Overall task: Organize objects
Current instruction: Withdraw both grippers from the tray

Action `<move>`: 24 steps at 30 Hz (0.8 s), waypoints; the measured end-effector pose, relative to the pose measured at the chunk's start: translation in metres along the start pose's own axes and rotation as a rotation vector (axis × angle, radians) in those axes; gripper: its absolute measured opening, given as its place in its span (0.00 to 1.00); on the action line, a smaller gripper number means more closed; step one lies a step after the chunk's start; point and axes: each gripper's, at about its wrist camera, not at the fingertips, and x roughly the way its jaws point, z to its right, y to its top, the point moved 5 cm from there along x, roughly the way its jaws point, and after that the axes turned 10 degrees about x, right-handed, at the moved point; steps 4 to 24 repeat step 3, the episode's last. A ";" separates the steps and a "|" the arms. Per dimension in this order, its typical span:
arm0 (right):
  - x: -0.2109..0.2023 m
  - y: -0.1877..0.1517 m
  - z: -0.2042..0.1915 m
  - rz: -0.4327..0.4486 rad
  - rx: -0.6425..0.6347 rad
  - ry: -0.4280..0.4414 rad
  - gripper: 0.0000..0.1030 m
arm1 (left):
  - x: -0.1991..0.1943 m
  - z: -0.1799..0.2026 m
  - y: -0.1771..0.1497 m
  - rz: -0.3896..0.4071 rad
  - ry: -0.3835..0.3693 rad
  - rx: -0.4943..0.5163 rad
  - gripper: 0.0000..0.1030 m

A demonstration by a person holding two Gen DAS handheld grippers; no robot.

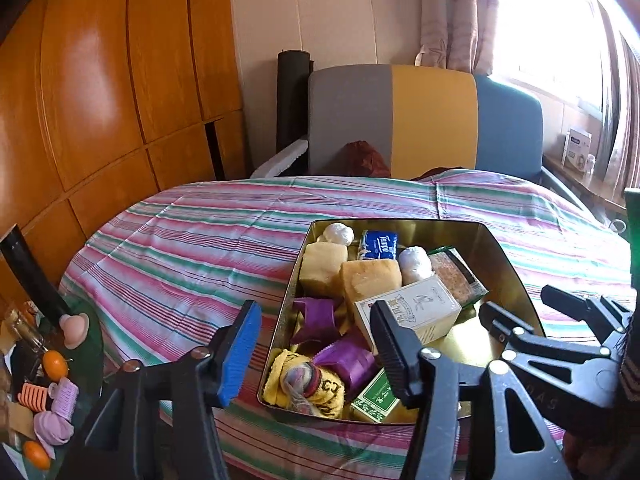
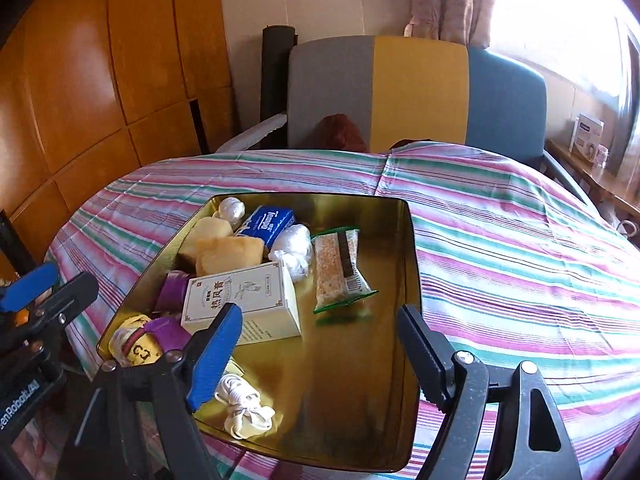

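A gold tin (image 1: 516, 280) sits on the striped cloth, and both grippers hover at its near edge. Inside lie a white printed box (image 2: 256, 296), a blue tissue pack (image 2: 272, 220), yellow spongy blocks (image 2: 228, 254), white wrapped balls (image 2: 292, 246), a snack bar packet (image 2: 340, 268), purple wrappers (image 1: 316, 316), a yellow rolled cloth (image 1: 308, 388), a green packet (image 1: 376, 398) and a white cord bundle (image 2: 244, 404). My left gripper (image 1: 316, 356) is open over the tin's left side, its pads touching nothing. My right gripper (image 2: 320, 356) is open above the tin's bare floor.
The striped cloth (image 2: 520, 248) covers a rounded table. A grey, yellow and blue chair (image 1: 432, 120) stands behind it. A low side table (image 1: 90, 356) at the left holds oranges (image 1: 54, 362), pink and purple items. Wooden cabinets (image 1: 100, 100) line the left wall.
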 end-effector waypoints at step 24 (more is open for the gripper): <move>0.002 -0.002 -0.004 -0.004 -0.013 -0.001 0.77 | 0.001 -0.002 0.001 -0.003 -0.006 -0.009 0.52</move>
